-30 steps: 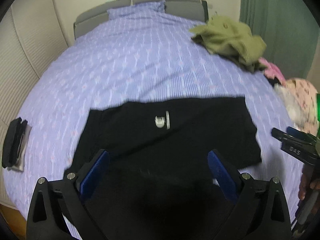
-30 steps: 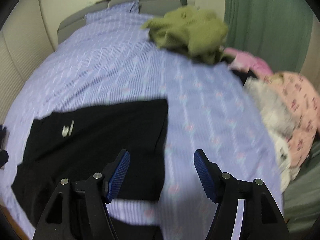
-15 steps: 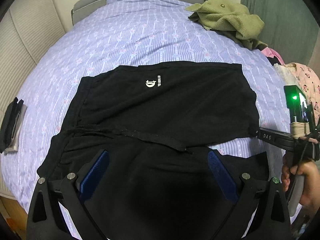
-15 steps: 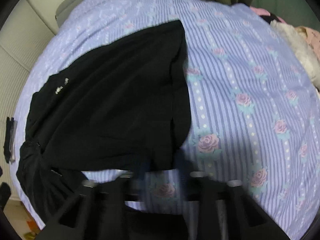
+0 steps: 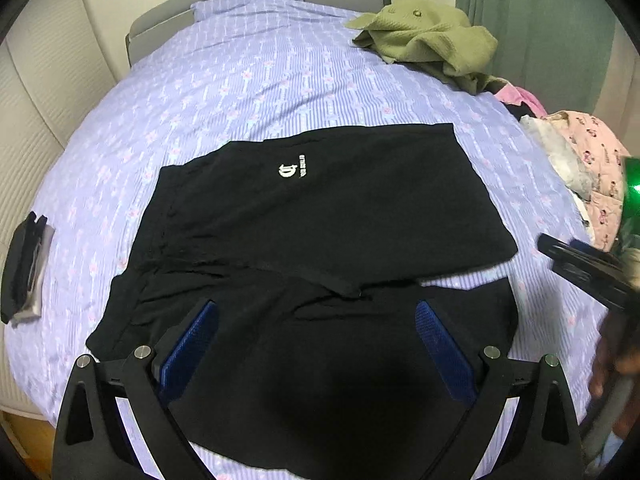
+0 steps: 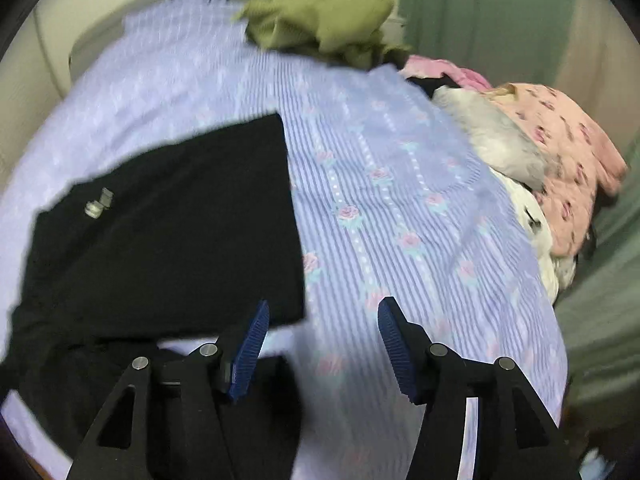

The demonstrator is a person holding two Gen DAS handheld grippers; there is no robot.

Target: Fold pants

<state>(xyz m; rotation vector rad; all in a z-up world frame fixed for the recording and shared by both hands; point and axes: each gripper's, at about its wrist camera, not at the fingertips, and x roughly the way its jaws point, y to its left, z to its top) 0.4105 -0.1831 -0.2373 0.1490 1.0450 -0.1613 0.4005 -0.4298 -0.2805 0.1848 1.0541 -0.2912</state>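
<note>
Black pants [image 5: 320, 232] with a small white logo [image 5: 291, 169] lie spread flat on the bed, legs pointing right, waistband left. My left gripper [image 5: 316, 344] is open and empty above the near leg. My right gripper [image 6: 322, 344] is open and empty, above the right ends of the pants legs [image 6: 168, 232]. It also shows blurred at the right edge of the left wrist view [image 5: 580, 264].
The purple floral striped bedsheet [image 5: 260, 80] covers the bed. An olive green garment [image 5: 424, 40] lies at the far right. A pink floral and white clothes pile [image 6: 552, 152] sits along the right edge. A folded dark item [image 5: 26, 248] lies at the left edge.
The right gripper has risen and pulled back from close to the leg ends; its jaws stand open. The left gripper has lifted slightly; the pants lie in the same place.
</note>
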